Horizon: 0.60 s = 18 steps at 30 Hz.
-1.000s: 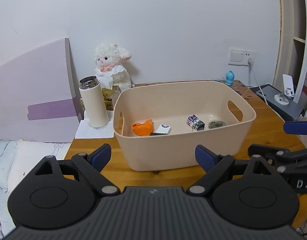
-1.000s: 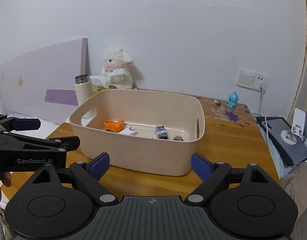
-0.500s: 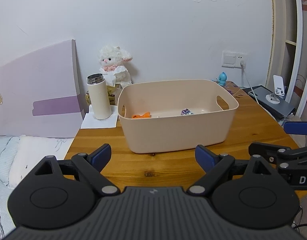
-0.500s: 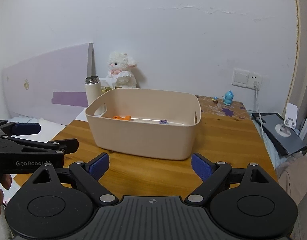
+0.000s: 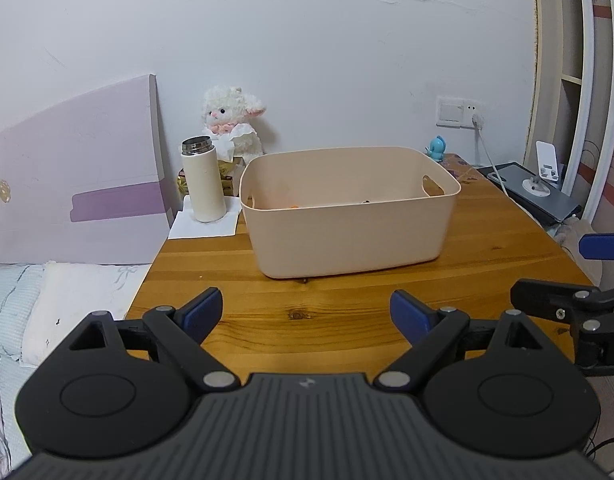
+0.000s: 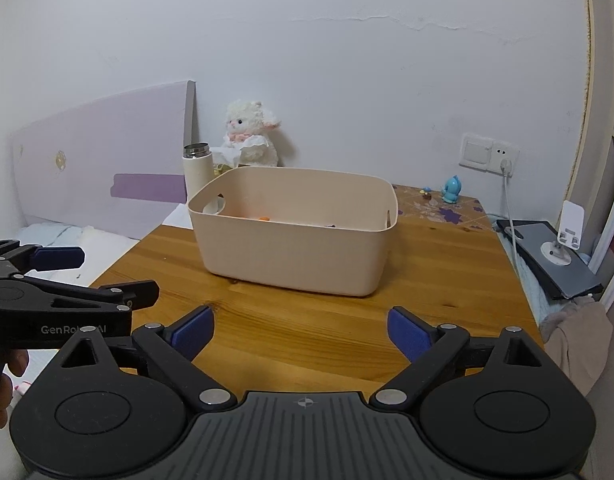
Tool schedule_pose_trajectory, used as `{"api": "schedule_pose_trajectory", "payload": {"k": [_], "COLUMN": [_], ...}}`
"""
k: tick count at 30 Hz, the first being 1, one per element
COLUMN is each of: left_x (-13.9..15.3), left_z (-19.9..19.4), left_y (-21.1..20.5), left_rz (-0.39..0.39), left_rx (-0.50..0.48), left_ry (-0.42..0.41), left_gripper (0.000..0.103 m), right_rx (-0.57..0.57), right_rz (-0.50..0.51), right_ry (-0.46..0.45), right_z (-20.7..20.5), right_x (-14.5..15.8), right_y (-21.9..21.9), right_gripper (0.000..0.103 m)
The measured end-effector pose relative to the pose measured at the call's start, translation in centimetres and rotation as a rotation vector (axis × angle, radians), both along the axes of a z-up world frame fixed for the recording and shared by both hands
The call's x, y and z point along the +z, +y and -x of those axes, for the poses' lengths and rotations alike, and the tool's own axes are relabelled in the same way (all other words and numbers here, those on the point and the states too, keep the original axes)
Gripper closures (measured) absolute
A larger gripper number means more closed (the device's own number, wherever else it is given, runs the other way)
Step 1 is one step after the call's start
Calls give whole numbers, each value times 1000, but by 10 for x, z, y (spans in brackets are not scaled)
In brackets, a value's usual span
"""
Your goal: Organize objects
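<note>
A beige plastic bin (image 5: 349, 236) stands on the wooden table (image 5: 307, 312); it also shows in the right wrist view (image 6: 295, 252). Its near wall hides most of the contents; only a sliver of an orange item (image 6: 263, 219) and a dark item (image 6: 330, 225) show over the rim. My left gripper (image 5: 306, 314) is open and empty, well back from the bin above the table's near part. My right gripper (image 6: 301, 330) is open and empty, also back from the bin. Each gripper shows at the edge of the other's view.
A cream thermos (image 5: 203, 180) on a white napkin and a plush lamb (image 5: 231, 128) stand left of and behind the bin. A blue figurine (image 6: 451, 195) sits at the back right. A dark device with a white stand (image 6: 547, 252) lies right of the table. A bed (image 5: 47, 300) is to the left.
Both grippers have drawn back and lowered away from the bin, so it looks smaller and its contents have dropped behind the near wall. Both stayed open.
</note>
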State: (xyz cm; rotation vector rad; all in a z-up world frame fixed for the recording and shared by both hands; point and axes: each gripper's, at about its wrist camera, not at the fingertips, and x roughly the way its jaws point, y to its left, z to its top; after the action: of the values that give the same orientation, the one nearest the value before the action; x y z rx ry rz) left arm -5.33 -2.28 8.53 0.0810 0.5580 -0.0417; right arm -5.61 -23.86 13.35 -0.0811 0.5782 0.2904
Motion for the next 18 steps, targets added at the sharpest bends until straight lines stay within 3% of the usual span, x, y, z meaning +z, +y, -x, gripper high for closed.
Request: {"api": "schedule_pose_trajectory", "payload": {"k": [18], "left_x": [0], "left_z": [6], "left_y": [-4], "left_rz": [-4], "left_rx": [-31], "left_ry": [4], "left_gripper": [12], "right_rx": [-10], "right_rz": [10], "right_ry": [8], "right_z": [9], "right_x": [0], "right_y": [-1], "right_gripper": [5]}}
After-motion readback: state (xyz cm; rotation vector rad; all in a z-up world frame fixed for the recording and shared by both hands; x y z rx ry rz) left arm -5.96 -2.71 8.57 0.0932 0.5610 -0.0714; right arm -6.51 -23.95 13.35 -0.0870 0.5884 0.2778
